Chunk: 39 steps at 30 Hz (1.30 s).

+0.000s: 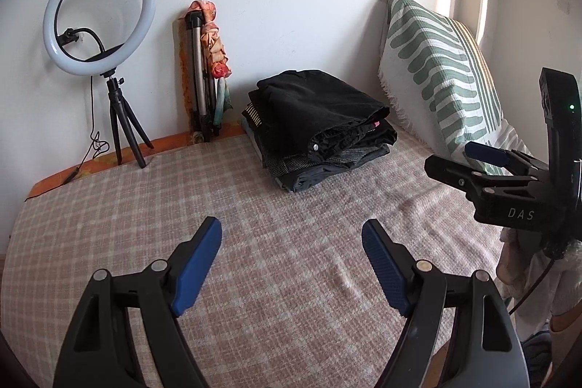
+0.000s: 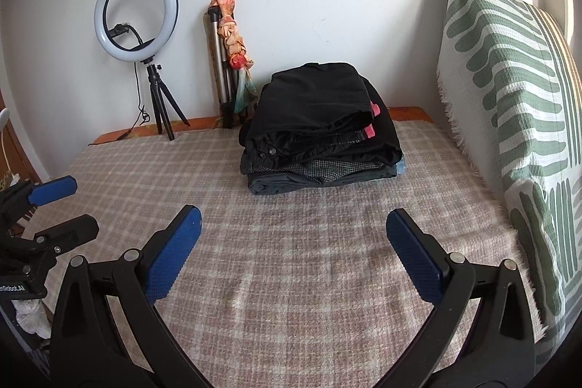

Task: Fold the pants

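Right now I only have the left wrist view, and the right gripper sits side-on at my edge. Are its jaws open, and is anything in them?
Observer: In the right wrist view the right gripper is wide open. Only the checked blanket shows between its fingers.
Operator: What's at the bottom of the stack on the pillow side?
Observer: A light blue denim edge pokes out under the stack of folded clothes there.
Operator: I see one pink tag. Any more?
Observer: Yes, two pink tags show on that side, one above the other.
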{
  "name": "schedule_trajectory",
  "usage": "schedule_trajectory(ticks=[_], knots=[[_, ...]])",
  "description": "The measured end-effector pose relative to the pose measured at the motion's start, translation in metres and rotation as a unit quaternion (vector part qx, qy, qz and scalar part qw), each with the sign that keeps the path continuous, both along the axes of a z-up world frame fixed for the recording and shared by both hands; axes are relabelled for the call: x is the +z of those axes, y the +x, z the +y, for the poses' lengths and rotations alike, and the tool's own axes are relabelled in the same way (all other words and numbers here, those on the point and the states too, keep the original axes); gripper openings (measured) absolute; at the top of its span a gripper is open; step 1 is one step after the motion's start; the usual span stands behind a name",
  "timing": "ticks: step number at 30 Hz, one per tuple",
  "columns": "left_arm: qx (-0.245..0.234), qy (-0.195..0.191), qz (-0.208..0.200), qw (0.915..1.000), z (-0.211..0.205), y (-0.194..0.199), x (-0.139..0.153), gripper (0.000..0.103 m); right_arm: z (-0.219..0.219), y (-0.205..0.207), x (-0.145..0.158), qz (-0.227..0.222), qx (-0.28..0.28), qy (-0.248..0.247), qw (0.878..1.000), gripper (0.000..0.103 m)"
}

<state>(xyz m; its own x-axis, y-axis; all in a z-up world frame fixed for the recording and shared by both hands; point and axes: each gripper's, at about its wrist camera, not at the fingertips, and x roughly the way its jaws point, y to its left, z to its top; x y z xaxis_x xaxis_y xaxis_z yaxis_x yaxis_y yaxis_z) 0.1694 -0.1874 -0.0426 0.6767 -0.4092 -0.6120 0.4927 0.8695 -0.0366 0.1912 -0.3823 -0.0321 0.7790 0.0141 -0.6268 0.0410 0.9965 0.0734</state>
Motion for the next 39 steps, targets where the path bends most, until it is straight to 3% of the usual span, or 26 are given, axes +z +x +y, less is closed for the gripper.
schedule_trajectory(ticks=[11,18,39], knots=[[0.015,0.015,-0.016,0.9996,0.009,-0.004,-0.012,0.078,0.003,-0.003,-0.015,0.002,-0.006,-0.017,1.000,0.103],[0.021,0.006,0.003,0.9998,0.017,-0.003,-0.021,0.078,0.004,-0.001,-0.011,-0.004,-0.011,-0.005,1.000,0.103],[0.029,0.002,0.001,0.9996,0.024,-0.004,-0.019,0.078,0.010,0.002,-0.019,0.007,-0.007,-0.009,1.000,0.103]])
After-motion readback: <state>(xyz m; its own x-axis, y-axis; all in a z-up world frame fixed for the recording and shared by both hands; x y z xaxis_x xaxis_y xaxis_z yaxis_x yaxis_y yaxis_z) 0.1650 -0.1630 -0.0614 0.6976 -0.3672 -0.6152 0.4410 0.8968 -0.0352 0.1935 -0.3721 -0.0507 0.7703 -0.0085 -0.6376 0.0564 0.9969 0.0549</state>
